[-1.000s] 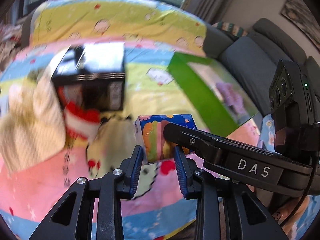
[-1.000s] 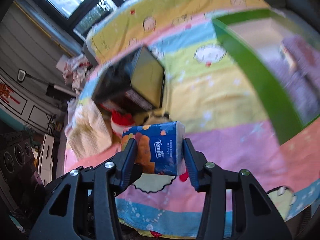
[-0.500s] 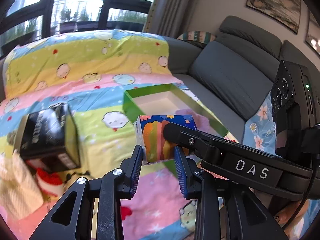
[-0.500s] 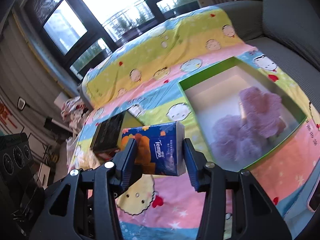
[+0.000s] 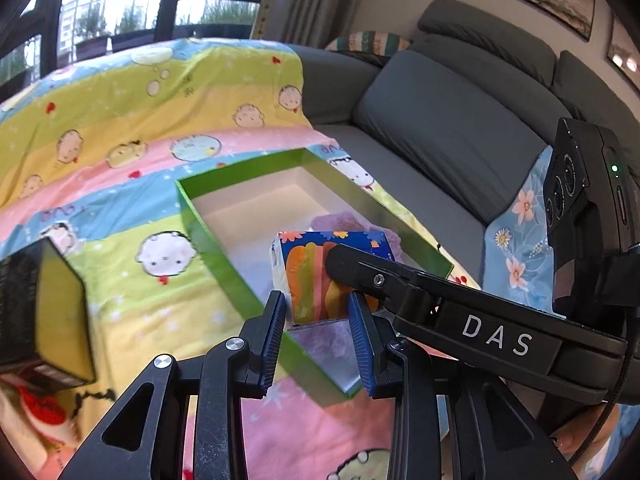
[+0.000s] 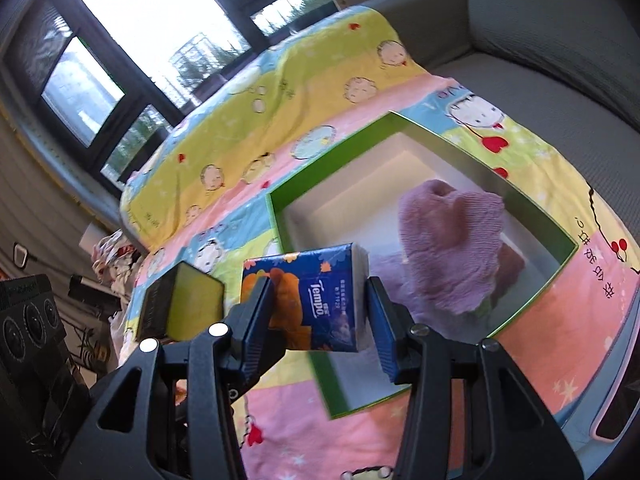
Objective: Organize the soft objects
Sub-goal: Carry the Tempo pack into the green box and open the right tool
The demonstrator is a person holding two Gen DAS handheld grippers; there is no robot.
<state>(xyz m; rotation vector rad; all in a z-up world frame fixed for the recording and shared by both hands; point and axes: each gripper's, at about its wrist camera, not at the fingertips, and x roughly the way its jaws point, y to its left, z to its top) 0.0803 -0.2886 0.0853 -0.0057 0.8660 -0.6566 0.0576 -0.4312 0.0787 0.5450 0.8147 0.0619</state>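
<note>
My right gripper (image 6: 318, 322) is shut on a blue Tempo tissue pack (image 6: 316, 312) and holds it in the air over the near left part of a green open box (image 6: 298, 190). A purple knitted cloth (image 6: 448, 240) lies inside the box. In the left wrist view the same tissue pack (image 5: 316, 272) is held ahead of my left gripper (image 5: 318, 332), whose jaws stand open and empty. The right gripper's black body crosses that view, and the green box (image 5: 224, 252) lies below.
A black box with a yellow-green face (image 6: 184, 310) (image 5: 44, 308) lies on the cartoon-print blanket (image 5: 132, 120) left of the green box. A grey sofa (image 5: 448, 128) rises behind and to the right. A red and white soft item (image 5: 40, 404) lies at the lower left.
Both grippers have moved right, away from the black box and the cream cloth, with the tissue pack carried along. The pack now hangs over the green box.
</note>
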